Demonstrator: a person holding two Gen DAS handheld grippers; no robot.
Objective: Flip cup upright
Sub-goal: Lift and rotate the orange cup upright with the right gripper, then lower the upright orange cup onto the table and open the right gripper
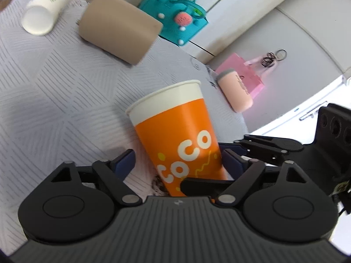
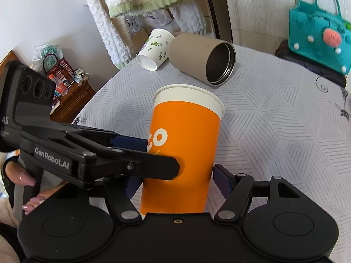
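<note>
An orange paper cup (image 1: 175,135) with a white rim and "COCO" lettering stands rim up, slightly tilted, on the grey patterned cloth (image 1: 54,92). It also shows in the right wrist view (image 2: 186,144). My left gripper (image 1: 178,164) is open, its blue pads either side of the cup with a gap at the left pad. My right gripper (image 2: 175,179) straddles the cup's lower body; its pads lie close to the wall, and contact cannot be made out. The left gripper's finger (image 2: 140,164) crosses in front of the cup in the right wrist view.
A beige metal tumbler (image 2: 201,59) lies on its side behind the cup, as does a white paper cup with green prints (image 2: 154,48). A teal felt bag (image 2: 318,32), a pink bag (image 1: 243,74) and a pink cylindrical case (image 1: 234,92) sit at the table's far edge.
</note>
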